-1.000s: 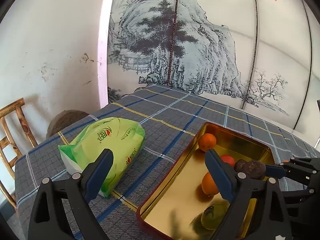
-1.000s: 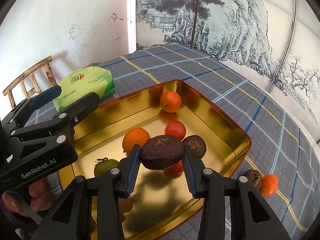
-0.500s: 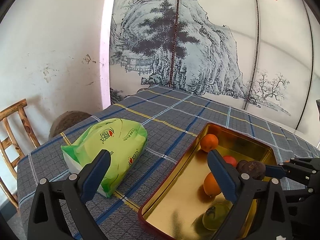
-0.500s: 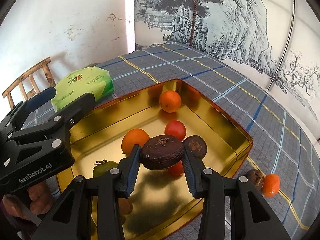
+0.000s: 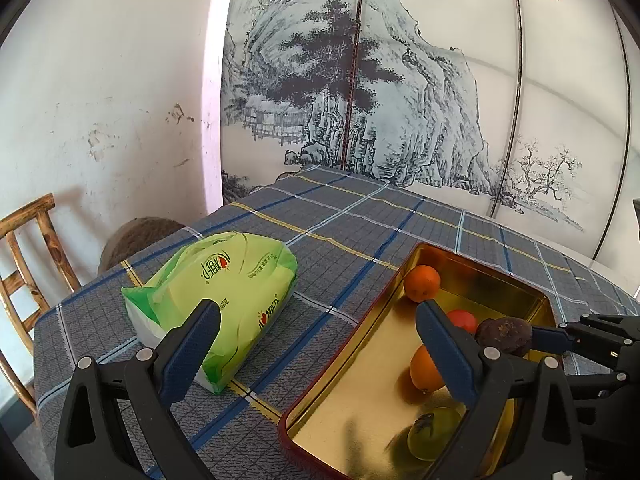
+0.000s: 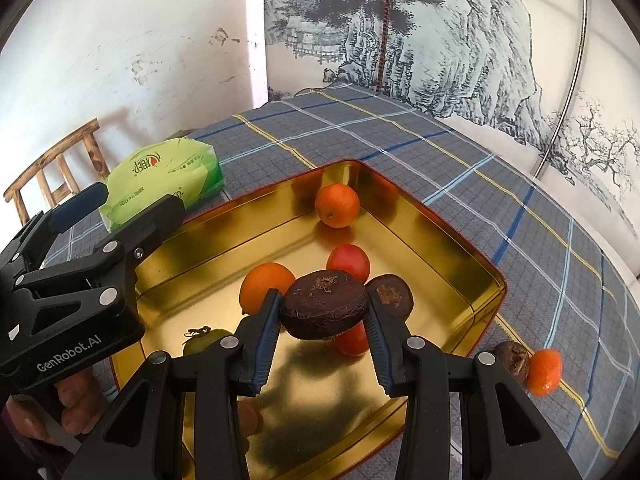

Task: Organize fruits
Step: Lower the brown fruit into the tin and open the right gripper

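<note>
My right gripper (image 6: 324, 332) pinched a dark brown fruit (image 6: 324, 304) above the gold tray (image 6: 460, 252).
My left gripper (image 5: 316, 344), fingers spread wide, hovered over the tray's left rim, holding nothing.

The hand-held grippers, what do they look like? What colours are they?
Each hand-held gripper, left and right, is a black plastic frame with silver screws and two fingers padded in ribbed dark blue. The left one's side reads "GenRobot.AI" in white. No cables show.

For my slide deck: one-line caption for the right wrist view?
Right hand-held gripper holds a dark brown round fruit above the gold metal tray of fruit.
</note>
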Available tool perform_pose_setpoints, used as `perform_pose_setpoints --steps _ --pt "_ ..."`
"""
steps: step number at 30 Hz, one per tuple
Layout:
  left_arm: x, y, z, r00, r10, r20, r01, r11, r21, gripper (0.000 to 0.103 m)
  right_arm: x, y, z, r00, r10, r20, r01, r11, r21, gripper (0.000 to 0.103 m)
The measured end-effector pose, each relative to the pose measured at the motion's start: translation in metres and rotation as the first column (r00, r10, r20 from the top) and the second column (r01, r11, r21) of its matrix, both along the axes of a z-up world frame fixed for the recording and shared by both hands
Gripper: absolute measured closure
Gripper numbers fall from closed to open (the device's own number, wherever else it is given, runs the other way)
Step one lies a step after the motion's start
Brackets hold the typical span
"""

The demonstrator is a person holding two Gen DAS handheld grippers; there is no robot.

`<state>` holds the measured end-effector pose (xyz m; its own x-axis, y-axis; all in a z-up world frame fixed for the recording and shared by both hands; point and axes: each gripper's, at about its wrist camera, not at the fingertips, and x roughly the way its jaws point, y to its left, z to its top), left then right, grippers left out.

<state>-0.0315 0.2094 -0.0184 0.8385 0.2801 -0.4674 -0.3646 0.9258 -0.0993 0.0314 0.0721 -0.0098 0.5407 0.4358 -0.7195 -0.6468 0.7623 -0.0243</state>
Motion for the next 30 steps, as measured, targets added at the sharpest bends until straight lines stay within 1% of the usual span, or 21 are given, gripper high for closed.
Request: perform_pose_setpoints --steps 7,9,15,30 --pt "0.0009 0.0007 -0.0016 1.000 0.002 -0.005 -0.002 1.000 -0.002 0.006 0.0032 0.0014 -0.0009 1.000 -0.004 -0.007 0.004 1.000 0.010 0.060" --pt "0.0004 0.0008 -0.0030 1.000 0.003 -0.006 -0.003 1.000 -0.003 0.006 0.0056 0.0008 -0.0009 1.000 -0.005 -0.017 0.005 1.000 0.027 0.060" --pt "0.0009 0.0008 -0.0028 1.000 0.004 -0.007 -0.004 1.000 -0.004 0.006 0.0076 0.0013 0.0032 1.000 -0.009 -0.011 0.009 0.998 0.055 0.060" --pt "0.0011 0.0013 -0.0033 1.000 0.005 -0.010 -0.006 1.000 -0.006 0.006 0.0059 0.0013 0.0004 1.000 -0.005 -0.017 0.006 0.998 0.068 0.058"
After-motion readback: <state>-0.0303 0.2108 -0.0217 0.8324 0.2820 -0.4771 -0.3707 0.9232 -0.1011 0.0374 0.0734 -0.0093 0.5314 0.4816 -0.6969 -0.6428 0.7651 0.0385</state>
